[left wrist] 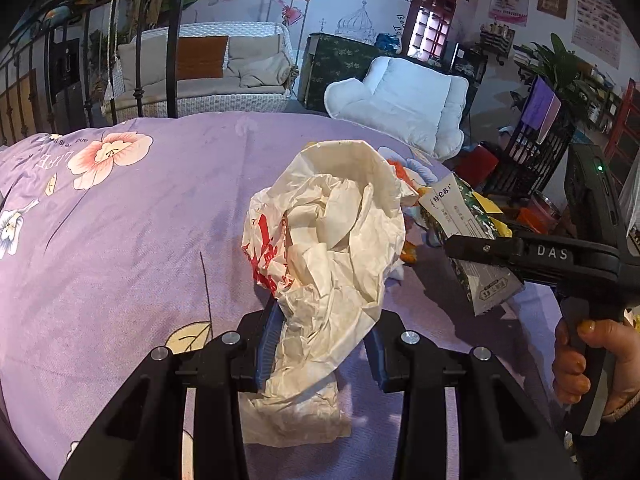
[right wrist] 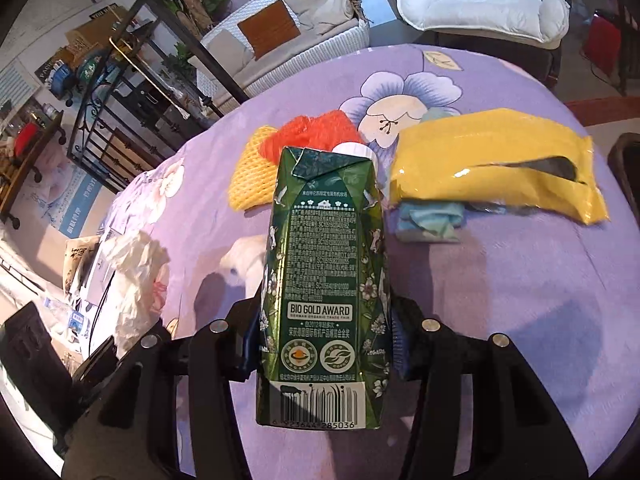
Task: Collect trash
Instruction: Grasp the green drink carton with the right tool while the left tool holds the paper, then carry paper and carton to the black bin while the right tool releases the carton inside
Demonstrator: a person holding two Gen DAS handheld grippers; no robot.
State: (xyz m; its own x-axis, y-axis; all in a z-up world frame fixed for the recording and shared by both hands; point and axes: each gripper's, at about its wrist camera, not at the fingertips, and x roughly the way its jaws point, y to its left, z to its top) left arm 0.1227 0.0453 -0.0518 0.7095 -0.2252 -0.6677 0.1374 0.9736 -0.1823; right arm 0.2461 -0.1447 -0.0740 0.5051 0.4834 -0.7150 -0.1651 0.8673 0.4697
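Note:
My left gripper (left wrist: pixel 322 344) is shut on a crumpled white paper bag (left wrist: pixel 332 232) with red print, its open mouth facing up above the purple floral cloth (left wrist: pixel 140 240). My right gripper (right wrist: pixel 324 344) is shut on a green drink carton (right wrist: pixel 324 280) with a white cap, held above the cloth. In the left wrist view the carton (left wrist: pixel 468 232) and the right gripper (left wrist: pixel 480 249) are just right of the bag. The bag also shows at the left of the right wrist view (right wrist: pixel 136 276).
On the cloth (right wrist: pixel 500 280) beyond the carton lie a yellow foam net (right wrist: pixel 250 172), an orange net (right wrist: pixel 312 130), a torn yellow plastic wrapper (right wrist: pixel 492 172), a blue crumpled piece (right wrist: pixel 430 220) and a white tissue (right wrist: pixel 244 264). A white cushioned chair (left wrist: pixel 404 96) stands beyond the table.

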